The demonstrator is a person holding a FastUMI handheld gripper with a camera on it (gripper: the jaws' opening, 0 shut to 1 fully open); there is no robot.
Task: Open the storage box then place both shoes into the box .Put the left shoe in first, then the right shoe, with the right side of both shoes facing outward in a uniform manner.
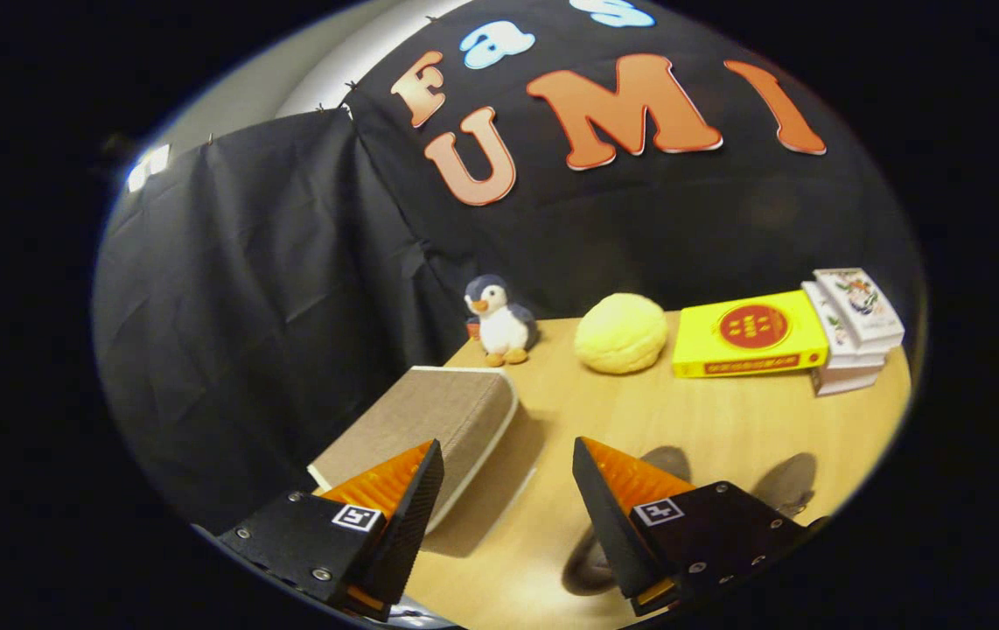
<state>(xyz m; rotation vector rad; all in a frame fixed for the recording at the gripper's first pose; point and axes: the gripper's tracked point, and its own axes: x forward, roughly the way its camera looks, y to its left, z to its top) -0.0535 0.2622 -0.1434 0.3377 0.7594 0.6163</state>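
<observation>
The claw [506,455] is held above the desk [709,429] with its fingers [403,490] spread apart and nothing between them. The closed storage box [443,420] sits at the desk's near left corner, just ahead of the left finger. Beyond the fingers, along the far edge, stand a toy penguin [499,320], a yellow round plush [621,333], a yellow book [749,333] and a stack of books [854,328].

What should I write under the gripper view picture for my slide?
Open tool hovers over the closed storage box on a wooden table.
</observation>
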